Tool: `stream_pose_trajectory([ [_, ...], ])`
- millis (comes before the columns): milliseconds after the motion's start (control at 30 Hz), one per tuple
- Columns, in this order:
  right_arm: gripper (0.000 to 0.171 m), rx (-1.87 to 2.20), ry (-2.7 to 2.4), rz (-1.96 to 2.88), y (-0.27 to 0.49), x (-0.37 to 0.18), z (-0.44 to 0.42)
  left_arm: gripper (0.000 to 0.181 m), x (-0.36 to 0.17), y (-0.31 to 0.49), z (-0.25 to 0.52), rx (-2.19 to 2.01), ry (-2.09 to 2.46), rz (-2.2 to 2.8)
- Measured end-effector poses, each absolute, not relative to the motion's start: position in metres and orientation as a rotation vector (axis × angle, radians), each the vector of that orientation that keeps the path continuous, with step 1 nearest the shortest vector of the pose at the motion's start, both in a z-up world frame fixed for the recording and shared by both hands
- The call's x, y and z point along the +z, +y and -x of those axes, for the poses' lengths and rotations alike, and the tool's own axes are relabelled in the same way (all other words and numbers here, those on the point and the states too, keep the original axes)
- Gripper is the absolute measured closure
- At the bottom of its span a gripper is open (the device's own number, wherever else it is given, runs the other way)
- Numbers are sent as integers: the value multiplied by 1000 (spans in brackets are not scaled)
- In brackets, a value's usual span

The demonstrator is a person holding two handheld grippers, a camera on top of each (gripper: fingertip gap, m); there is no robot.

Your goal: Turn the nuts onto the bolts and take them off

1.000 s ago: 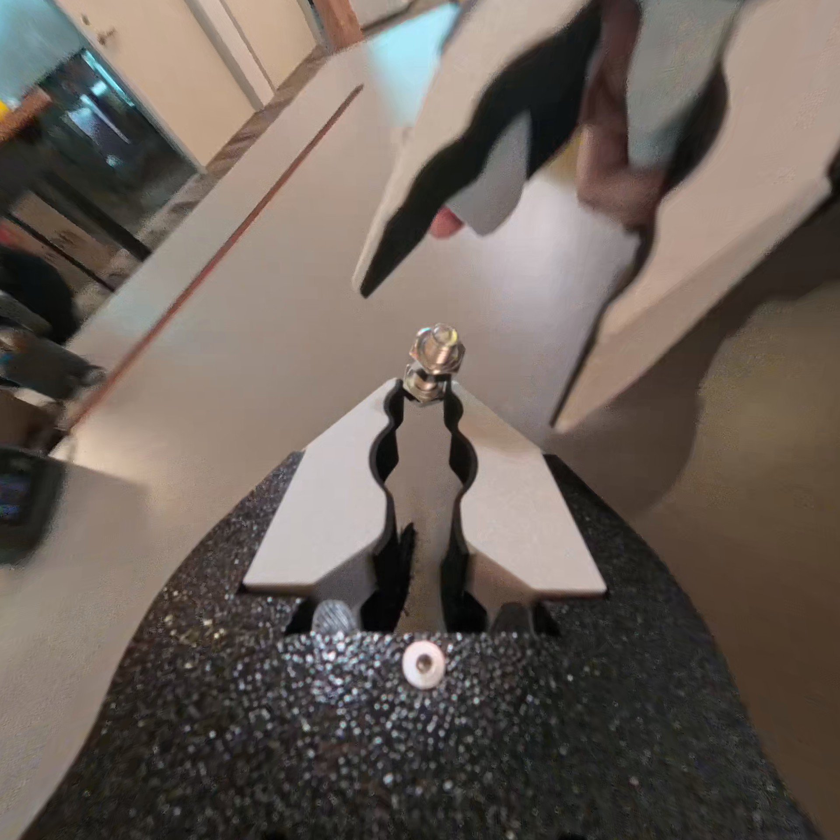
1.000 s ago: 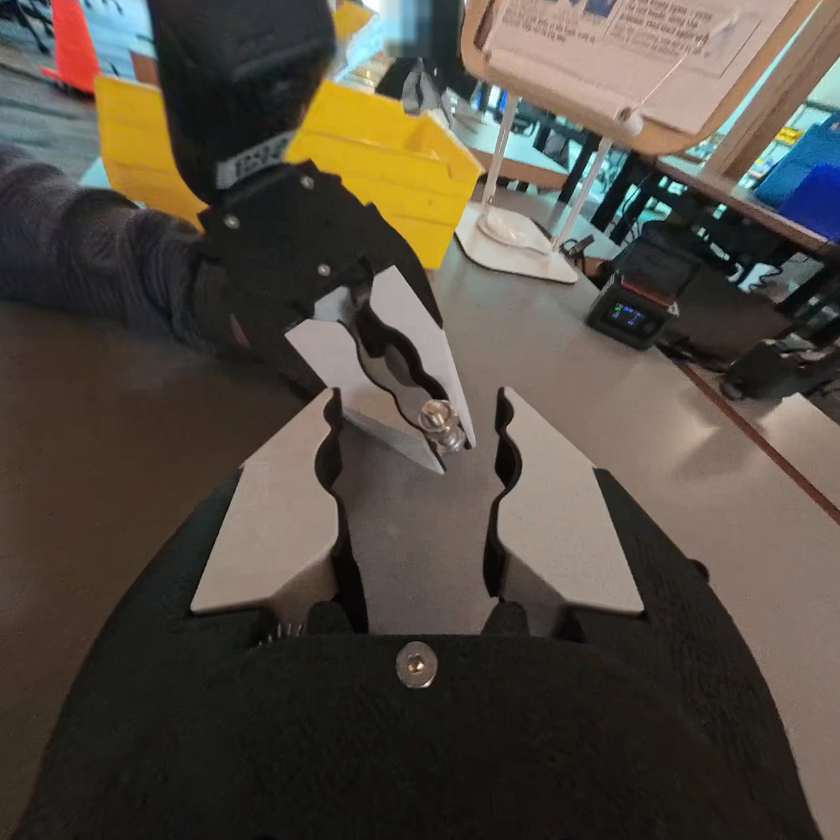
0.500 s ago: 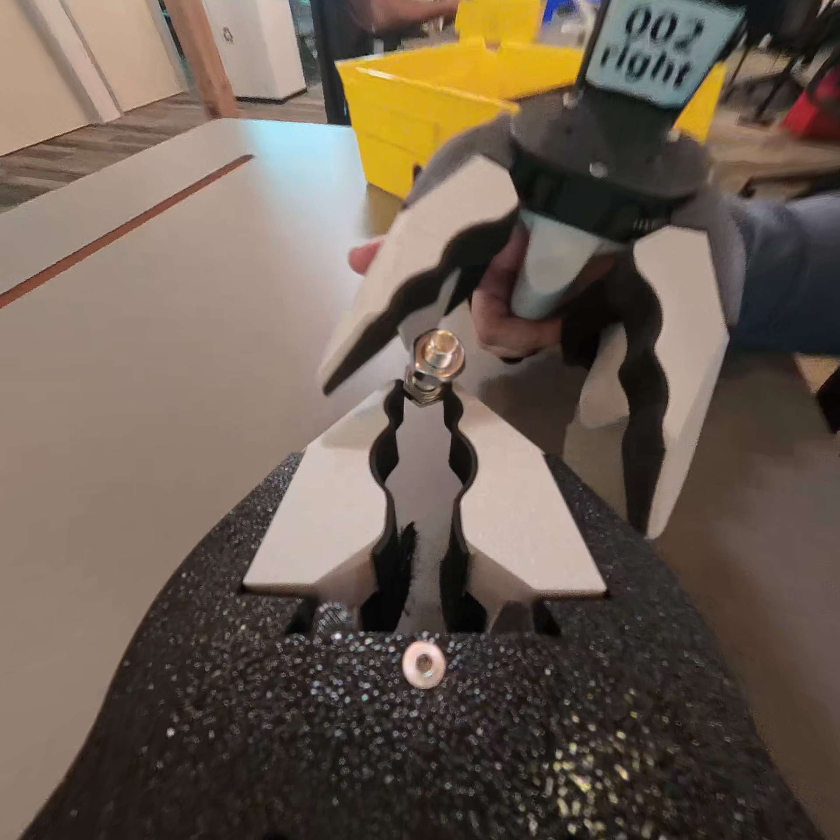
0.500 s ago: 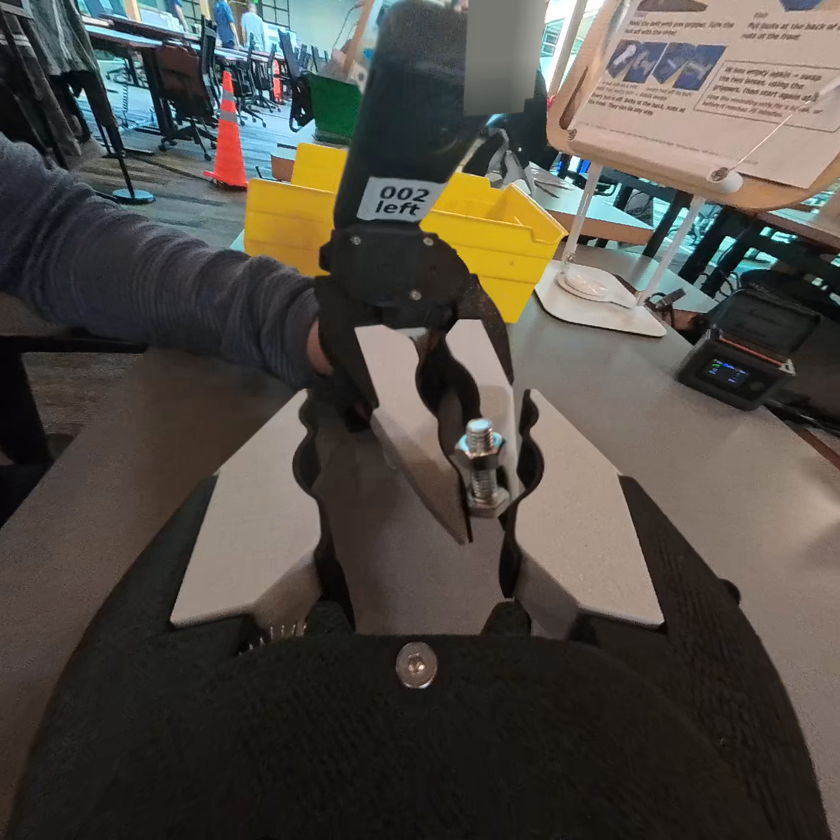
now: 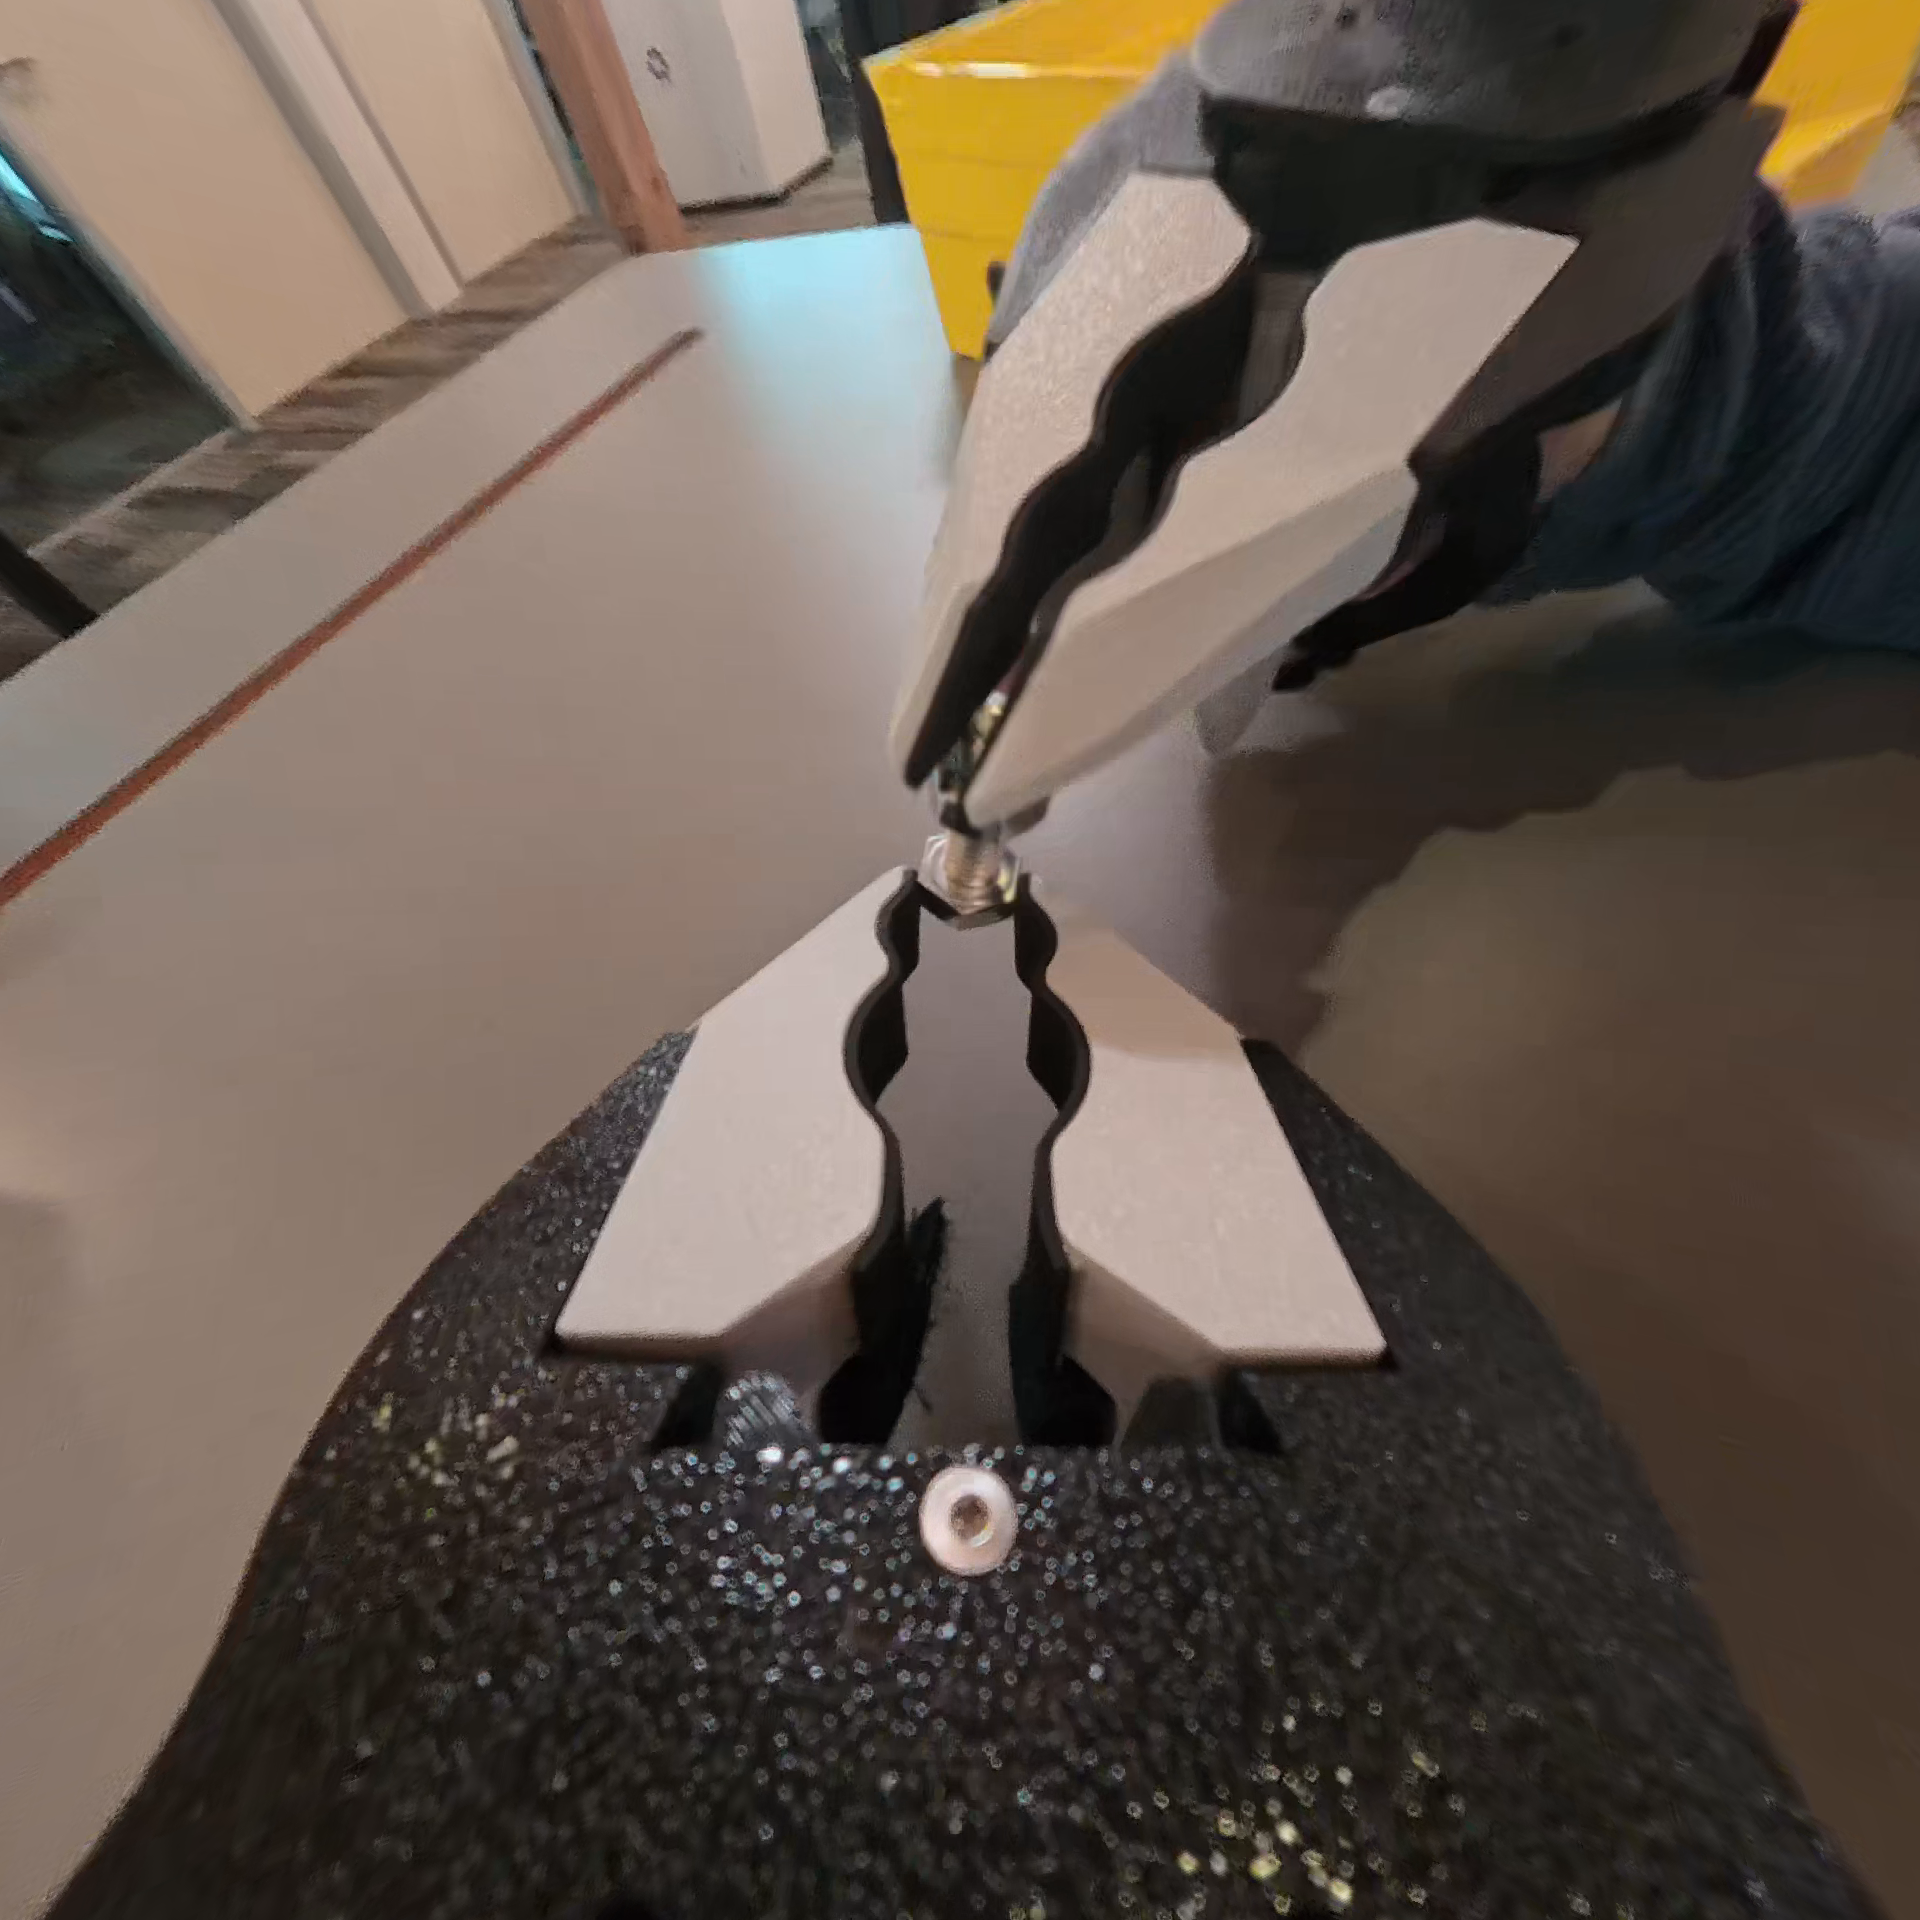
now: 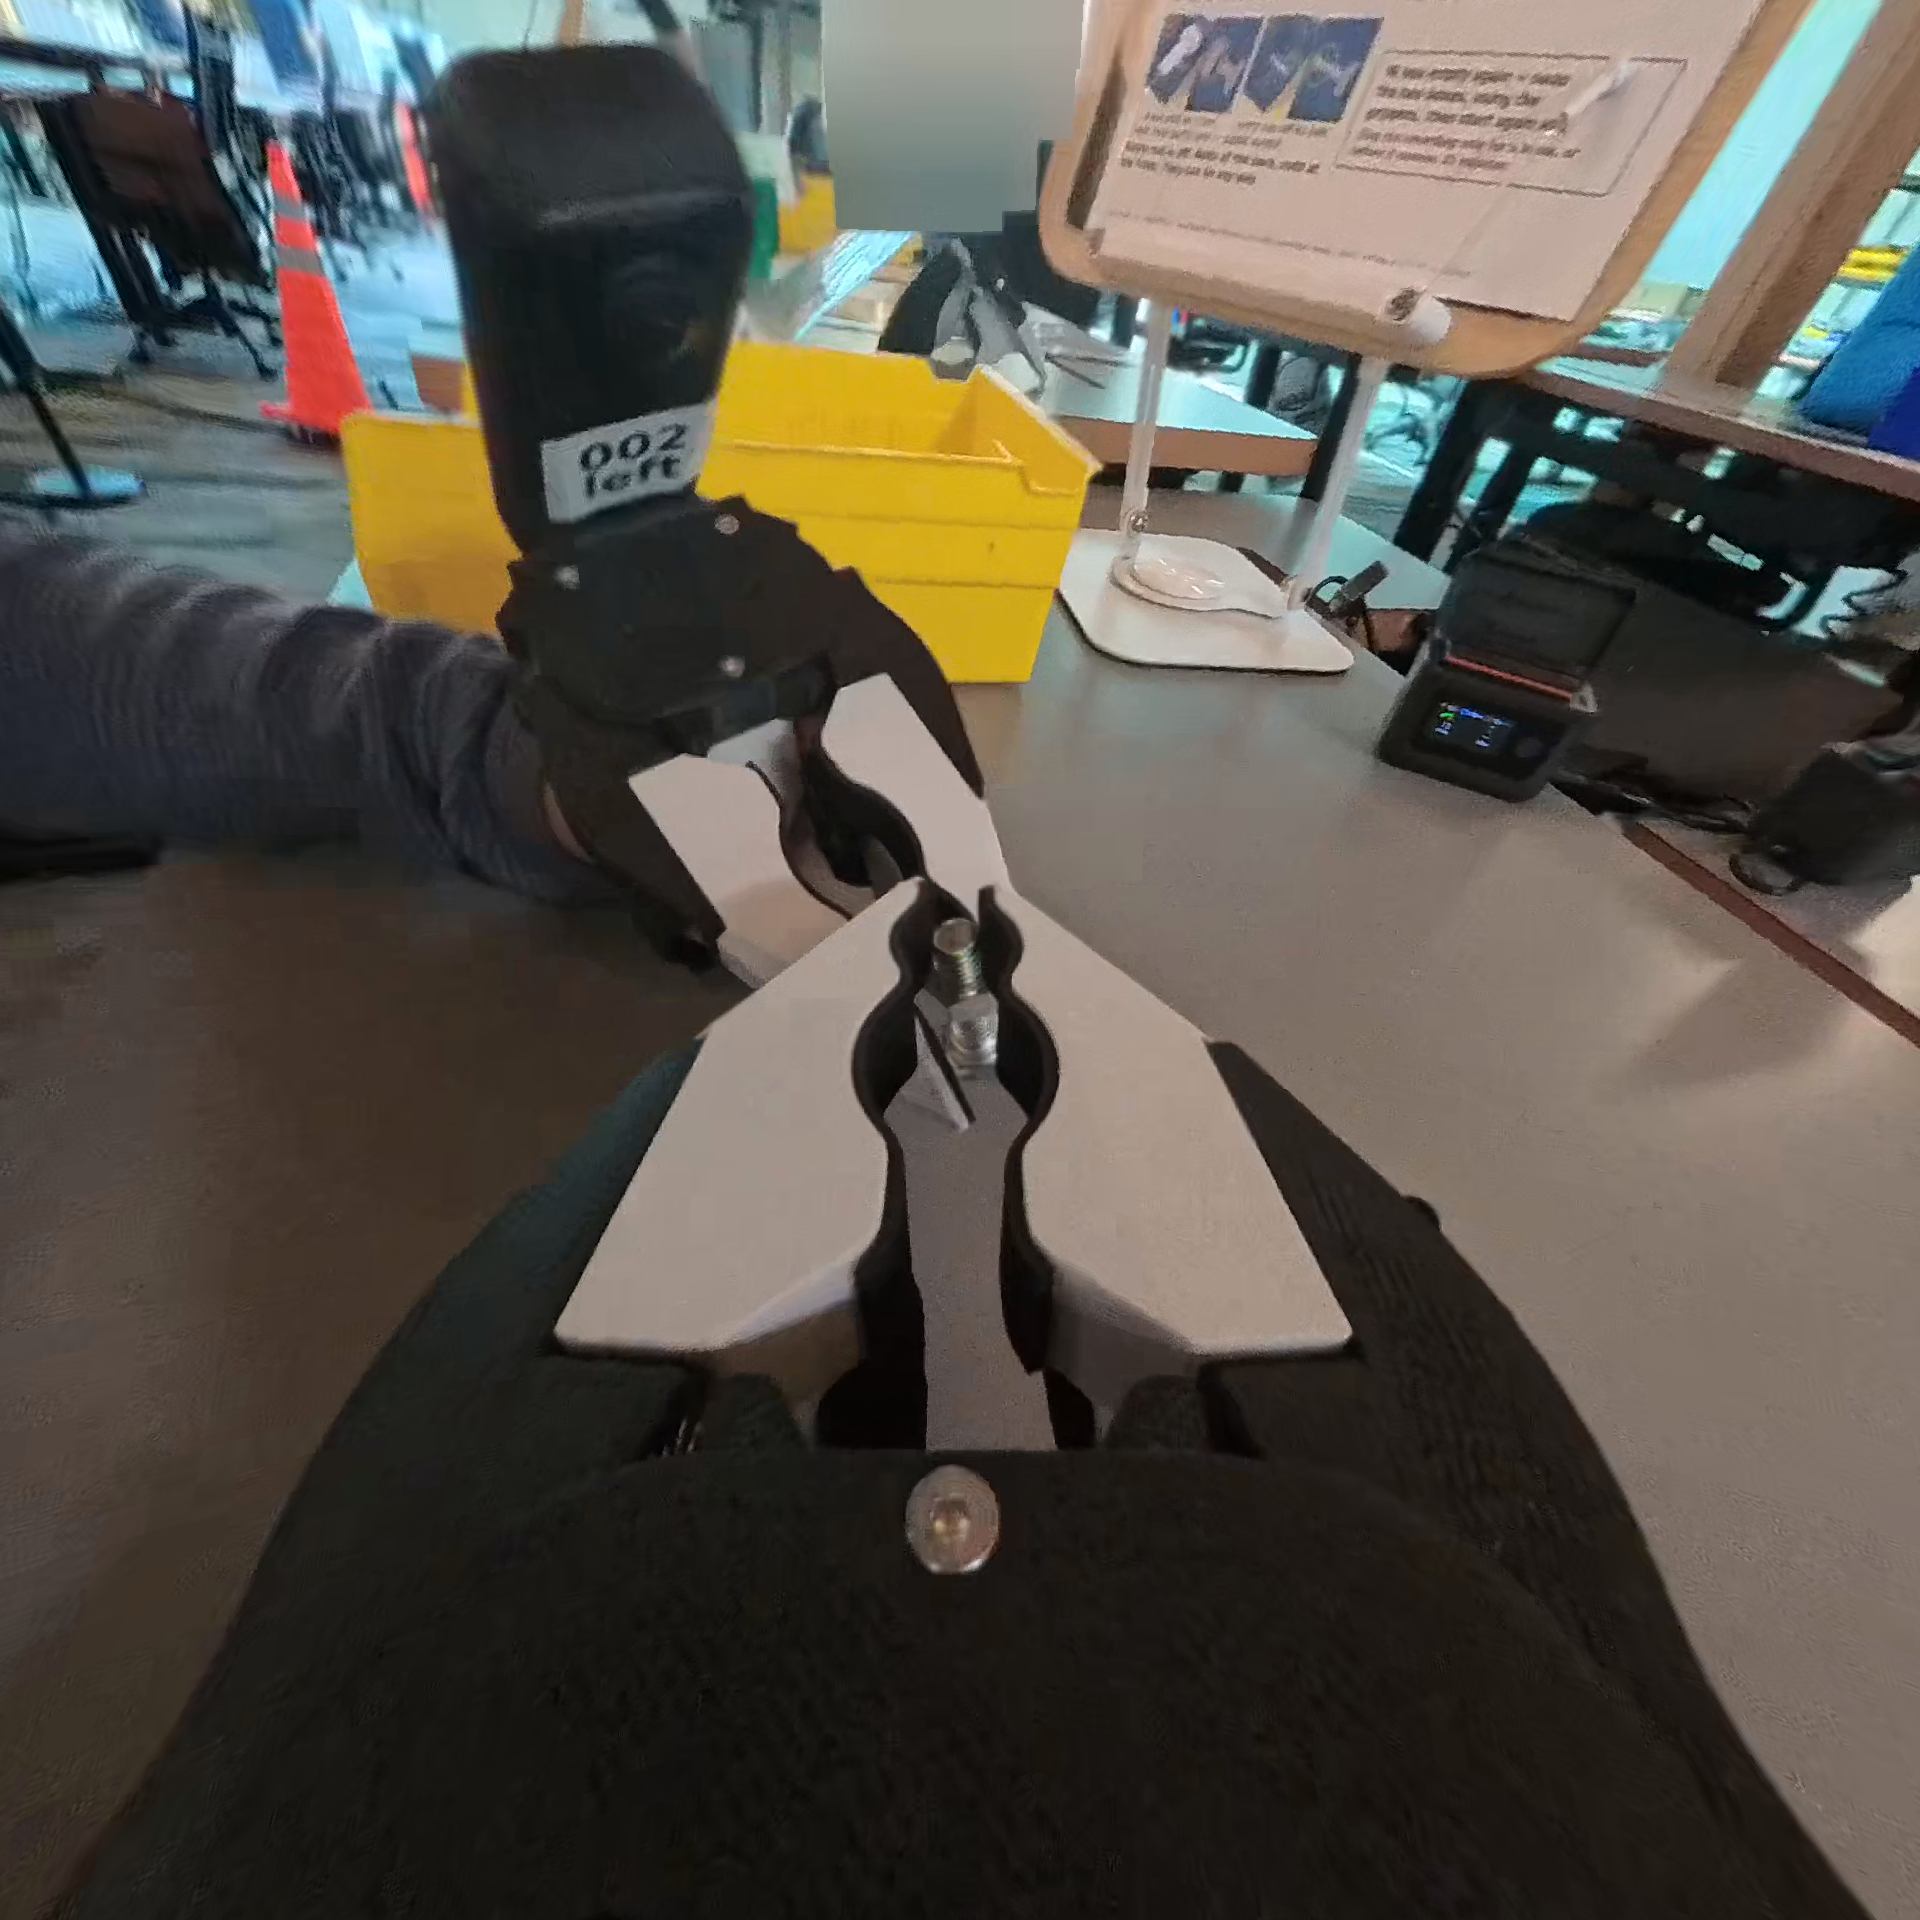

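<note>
Bare grey tabletop (image 5: 520, 727) around bolt (image 5: 971, 883)

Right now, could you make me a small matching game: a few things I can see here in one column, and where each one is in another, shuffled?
Things:
1. bolt
2. yellow bin
3. orange cone
4. sign board

Places:
A. on the floor, far behind the table
B. on a white stand, on the table
C. gripped from both ends between the left claw and right claw
D. on the table, behind the left claw

Pairs: 1-C, 2-D, 3-A, 4-B
</note>
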State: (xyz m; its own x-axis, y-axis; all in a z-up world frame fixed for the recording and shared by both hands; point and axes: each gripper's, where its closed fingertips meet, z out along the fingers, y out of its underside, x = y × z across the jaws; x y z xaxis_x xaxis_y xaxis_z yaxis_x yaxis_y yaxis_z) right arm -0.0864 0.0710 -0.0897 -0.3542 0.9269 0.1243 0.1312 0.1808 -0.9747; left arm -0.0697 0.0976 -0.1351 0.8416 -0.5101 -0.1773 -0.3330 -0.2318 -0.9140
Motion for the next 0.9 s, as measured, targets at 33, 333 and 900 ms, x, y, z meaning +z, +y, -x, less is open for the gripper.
stream_pose_trajectory([
  [33, 165, 1310, -1607, 1065, 76, -85, 88, 165, -130, 99, 72, -172, 615, 1814],
  [333, 171, 1634, -1387, 1147, 86, -60, 84, 144, -118, 104, 68, -197, 530, 1760],
  [900, 123, 1115, -2142, 1304, 71, -152, 36, 154, -123, 102, 90, -28, 563, 1769],
])
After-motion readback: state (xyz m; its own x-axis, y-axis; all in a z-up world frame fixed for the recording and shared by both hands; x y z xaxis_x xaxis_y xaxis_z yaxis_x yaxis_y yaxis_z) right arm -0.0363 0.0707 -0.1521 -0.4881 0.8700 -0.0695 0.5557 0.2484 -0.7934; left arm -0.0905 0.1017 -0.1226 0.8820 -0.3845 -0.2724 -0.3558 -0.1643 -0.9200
